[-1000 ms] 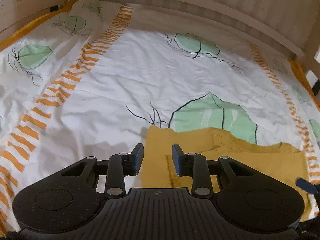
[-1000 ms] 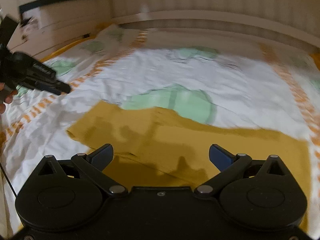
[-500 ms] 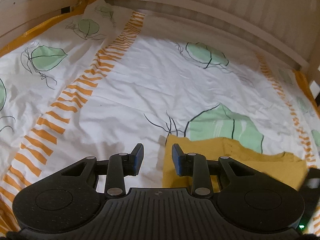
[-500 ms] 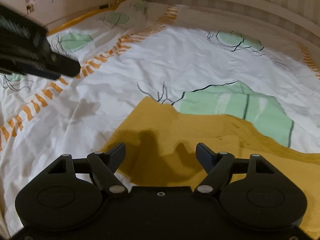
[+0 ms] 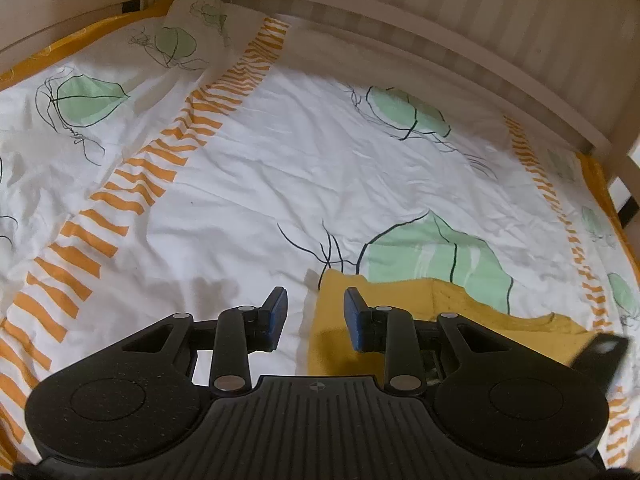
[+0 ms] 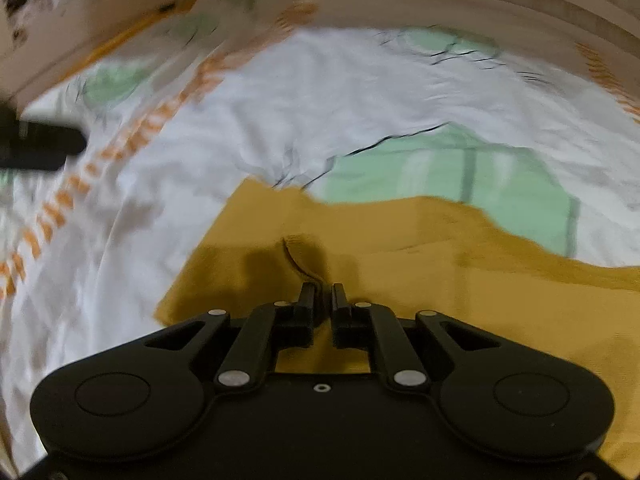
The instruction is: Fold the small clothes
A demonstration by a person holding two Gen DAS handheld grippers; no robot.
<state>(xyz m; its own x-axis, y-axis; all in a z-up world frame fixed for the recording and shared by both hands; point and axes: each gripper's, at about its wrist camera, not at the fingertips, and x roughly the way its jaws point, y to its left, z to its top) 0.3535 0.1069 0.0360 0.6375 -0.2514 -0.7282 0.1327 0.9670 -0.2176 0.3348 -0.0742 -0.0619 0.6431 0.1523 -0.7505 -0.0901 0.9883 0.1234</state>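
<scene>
— Mustard-yellow knit, was it? And was any brand, label or writing legible on it?

— None that could be read. The yellow garment lay flat on the bedsheet, a white cotton printed with green leaves, thin black stems and bands of orange dashes. In the right wrist view the picture was smeared, so fine print could not be told either way.

— Start from the left, then. Where did the left gripper stand?

— Partly spread, with nothing between its blue pads. The near left edge of the garment ran just ahead of it: the left finger hung over bare sheet, the right finger over yellow cloth. Whether the fingers touched the fabric, I could not tell.

— And the cloth itself?

— One plain colour, matte, folded so that a straight edge ran down its left side and a corner pointed away from the grippers. Its far edge was wavy and covered part of a green leaf. A faint layered edge crossed it to the right of the fingers.

— The right gripper?

— Its jaws had just been closing and stood pressed nearly together, pinching a small raised pleat of the garment directly at the fingertips; a dark curved crease ran out just ahead of them. The wooden slatted bed rail curved well beyond both grippers.
</scene>
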